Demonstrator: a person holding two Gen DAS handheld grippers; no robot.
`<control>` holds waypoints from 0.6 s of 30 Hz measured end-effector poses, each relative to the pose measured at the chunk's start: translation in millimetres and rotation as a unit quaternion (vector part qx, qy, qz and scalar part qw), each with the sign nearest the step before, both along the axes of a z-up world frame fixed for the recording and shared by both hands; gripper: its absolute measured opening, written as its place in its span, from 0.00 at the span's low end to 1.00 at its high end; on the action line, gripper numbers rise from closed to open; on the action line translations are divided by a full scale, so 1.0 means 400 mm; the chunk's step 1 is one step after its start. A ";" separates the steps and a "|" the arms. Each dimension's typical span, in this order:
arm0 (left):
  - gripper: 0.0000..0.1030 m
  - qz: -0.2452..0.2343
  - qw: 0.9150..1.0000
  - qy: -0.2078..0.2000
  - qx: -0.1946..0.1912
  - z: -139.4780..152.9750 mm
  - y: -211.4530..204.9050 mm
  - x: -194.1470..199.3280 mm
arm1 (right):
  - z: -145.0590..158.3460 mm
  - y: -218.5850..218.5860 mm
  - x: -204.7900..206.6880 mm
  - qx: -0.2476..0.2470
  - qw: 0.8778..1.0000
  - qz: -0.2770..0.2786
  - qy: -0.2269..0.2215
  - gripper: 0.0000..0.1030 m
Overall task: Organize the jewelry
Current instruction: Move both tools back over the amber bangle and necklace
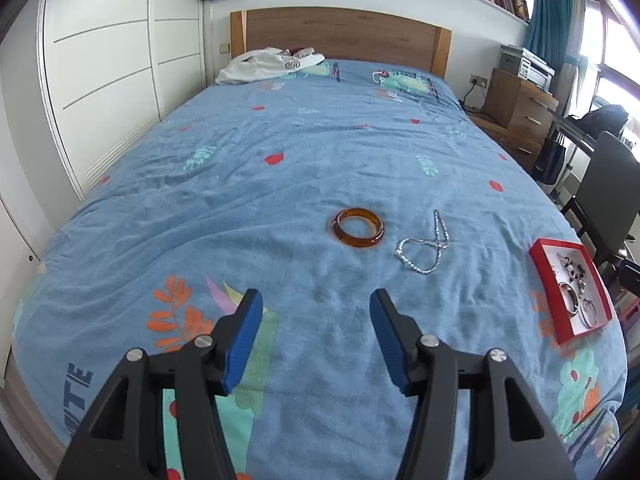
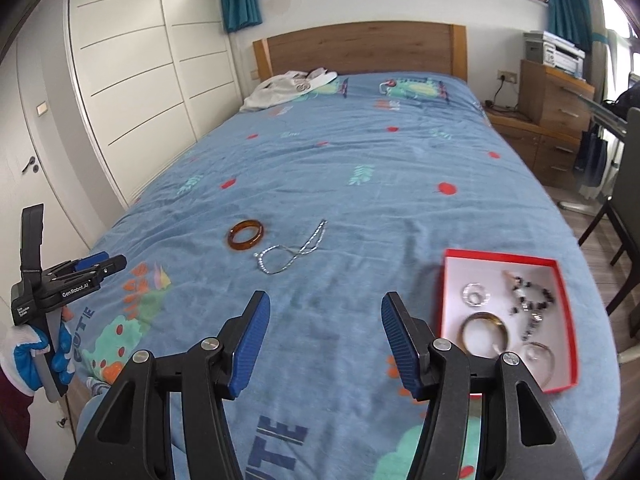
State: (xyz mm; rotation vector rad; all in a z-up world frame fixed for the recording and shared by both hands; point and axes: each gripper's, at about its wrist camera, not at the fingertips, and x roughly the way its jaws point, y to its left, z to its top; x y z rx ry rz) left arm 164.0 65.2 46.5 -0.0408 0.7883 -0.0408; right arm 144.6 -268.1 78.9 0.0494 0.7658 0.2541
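Blue ribbed pads line both tools nearest the lens: the left gripper (image 1: 316, 308) stands with its fingers wide and nothing between them, above bare quilt, and the right gripper (image 2: 326, 312) is likewise spread and empty. In the right wrist view the left tool appears again at the far left edge, carried by a hand in a white and blue glove (image 2: 36, 354).

Beyond the right gripper, just to its right, lies the shallow red cardboard box with a white floor (image 2: 450, 280), near the foot-end edge of the blue patterned quilt (image 1: 280, 168). It already holds a gold-toned metal bangle (image 2: 485, 334), clear and silvery rings, and a dark beaded string (image 2: 532, 306).

Farther up the quilt, well apart from the box, two pieces lie loose: a translucent amber bangle (image 1: 359, 227), almost straight ahead of the left gripper, and just beside it, not touching, a silver beaded chain looped in a figure-eight (image 1: 425, 246).

Judged step: between placements, approaching the next piece. The next move probably calls for lowering the left gripper over the amber bangle's rim and closing on one wall. The chain, limp and thin, would need a pinch low against soft cloth.
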 end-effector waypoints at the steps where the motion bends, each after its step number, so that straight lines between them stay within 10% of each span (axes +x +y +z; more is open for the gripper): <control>1: 0.52 0.000 1.000 0.003 -0.001 -0.011 -0.001 0.012 | -0.012 0.009 0.016 0.002 1.000 0.004 0.004 0.56; 18: 0.53 -0.060 0.996 0.062 -0.025 -0.192 -0.108 0.305 | -0.258 0.126 0.339 0.042 0.995 0.030 0.090 0.56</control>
